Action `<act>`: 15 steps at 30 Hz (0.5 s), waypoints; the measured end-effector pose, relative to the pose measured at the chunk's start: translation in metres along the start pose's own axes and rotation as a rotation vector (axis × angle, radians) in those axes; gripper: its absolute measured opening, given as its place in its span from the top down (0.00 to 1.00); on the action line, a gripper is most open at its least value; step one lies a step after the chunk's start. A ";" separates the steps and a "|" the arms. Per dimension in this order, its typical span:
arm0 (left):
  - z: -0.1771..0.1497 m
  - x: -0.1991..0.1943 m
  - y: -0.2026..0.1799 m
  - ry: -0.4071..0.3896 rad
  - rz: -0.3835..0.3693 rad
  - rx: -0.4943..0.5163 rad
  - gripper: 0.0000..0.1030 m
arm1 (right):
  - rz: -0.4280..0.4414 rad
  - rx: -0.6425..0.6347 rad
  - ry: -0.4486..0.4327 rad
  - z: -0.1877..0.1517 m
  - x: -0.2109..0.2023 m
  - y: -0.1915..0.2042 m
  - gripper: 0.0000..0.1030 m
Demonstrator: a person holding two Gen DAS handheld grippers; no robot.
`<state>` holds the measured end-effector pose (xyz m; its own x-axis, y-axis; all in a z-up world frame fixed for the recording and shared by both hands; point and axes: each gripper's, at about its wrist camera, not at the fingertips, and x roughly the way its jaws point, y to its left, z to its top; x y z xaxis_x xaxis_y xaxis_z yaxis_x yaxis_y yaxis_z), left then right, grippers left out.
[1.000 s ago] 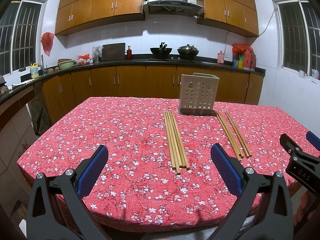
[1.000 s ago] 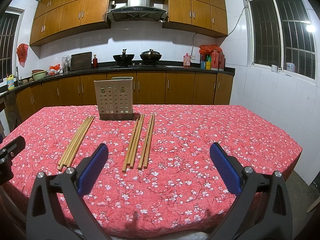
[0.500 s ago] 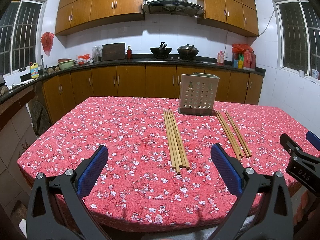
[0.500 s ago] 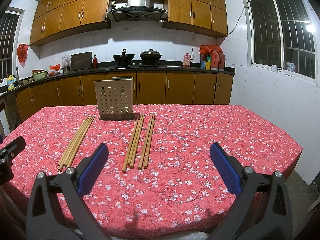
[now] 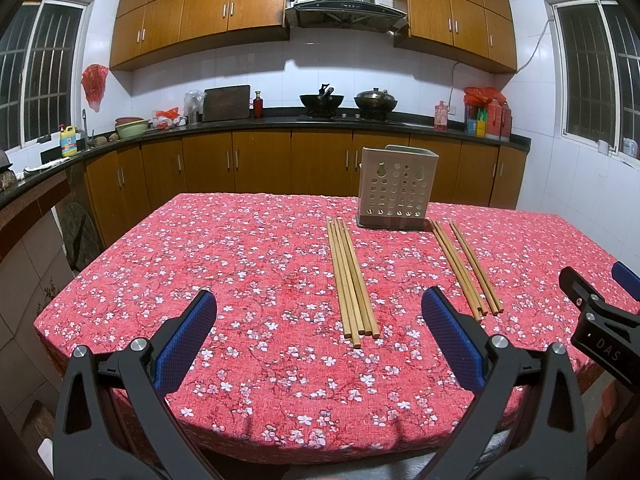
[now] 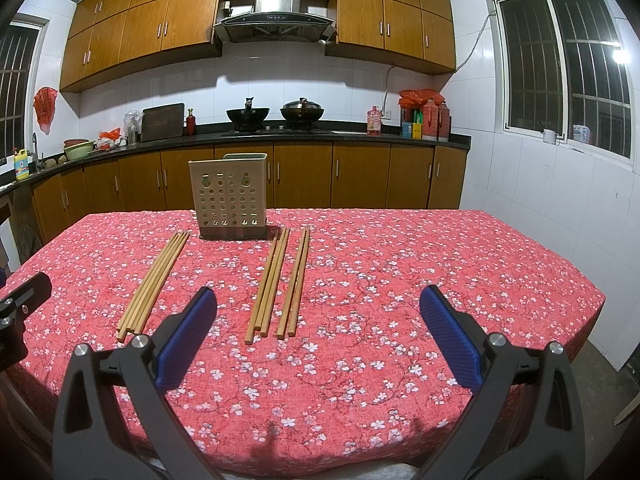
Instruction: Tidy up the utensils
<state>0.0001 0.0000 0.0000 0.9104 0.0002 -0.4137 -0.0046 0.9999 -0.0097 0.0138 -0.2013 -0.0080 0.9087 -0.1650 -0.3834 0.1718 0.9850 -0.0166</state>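
Observation:
A beige perforated utensil holder (image 5: pixel 395 188) (image 6: pixel 229 196) stands upright on the red floral table (image 5: pixel 240 264) (image 6: pixel 400 280). A tight bundle of several wooden chopsticks (image 5: pixel 351 276) (image 6: pixel 154 280) lies in front of it to the left. Several more chopsticks (image 5: pixel 464 266) (image 6: pixel 278 280) lie to its right in two pairs. My left gripper (image 5: pixel 318 322) is open and empty above the near table edge, short of the left bundle. My right gripper (image 6: pixel 318 320) is open and empty, short of the right chopsticks. The right gripper also shows in the left wrist view (image 5: pixel 600 320).
Kitchen counters (image 5: pixel 240 124) with woks (image 5: pixel 322 101), bottles and a cutting board run along the far wall, well behind the table. The table's near edge (image 6: pixel 320 456) lies just under both grippers. A white tiled wall (image 6: pixel 540 200) is to the right.

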 end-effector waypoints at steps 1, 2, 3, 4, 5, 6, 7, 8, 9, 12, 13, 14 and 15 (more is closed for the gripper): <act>0.000 0.000 0.000 0.000 0.000 0.000 0.02 | 0.000 0.000 0.000 0.000 0.000 0.000 0.04; 0.000 0.000 0.000 0.000 0.000 0.000 0.02 | 0.000 0.000 0.000 0.000 0.000 0.000 0.04; 0.000 0.000 0.000 0.000 0.000 0.000 0.02 | 0.000 0.000 0.000 0.000 0.000 0.000 0.04; 0.000 0.000 0.000 0.000 0.000 0.000 0.02 | 0.000 0.000 0.000 0.000 0.000 0.000 0.04; 0.000 0.000 0.000 0.000 0.000 0.000 0.02 | 0.000 0.000 0.000 0.000 0.000 0.000 0.04; 0.000 0.000 0.000 0.001 0.000 0.001 0.02 | 0.000 0.000 0.000 0.000 0.000 0.000 0.04; 0.000 0.000 0.000 0.000 0.000 0.000 0.02 | 0.000 0.000 0.000 0.000 0.000 0.000 0.04; 0.000 0.000 0.000 0.000 0.000 0.000 0.02 | 0.000 0.000 0.000 0.000 0.000 0.000 0.04; 0.000 0.000 0.000 0.000 0.000 0.000 0.02 | 0.000 0.000 0.000 0.000 0.000 0.000 0.04; 0.000 0.000 0.000 0.001 0.000 0.000 0.02 | 0.000 0.000 0.001 0.000 0.000 0.001 0.04; 0.000 0.000 0.000 0.000 0.000 0.000 0.02 | 0.000 0.000 0.001 0.000 0.001 0.001 0.04; 0.000 0.000 0.000 0.001 0.001 0.000 0.02 | 0.000 0.000 0.001 0.000 0.001 0.001 0.04; 0.000 0.000 0.000 0.001 0.000 0.000 0.02 | 0.000 0.000 0.001 0.000 0.001 0.001 0.04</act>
<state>0.0001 0.0000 -0.0001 0.9101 0.0002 -0.4144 -0.0045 0.9999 -0.0095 0.0145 -0.2005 -0.0085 0.9083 -0.1645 -0.3846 0.1715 0.9850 -0.0163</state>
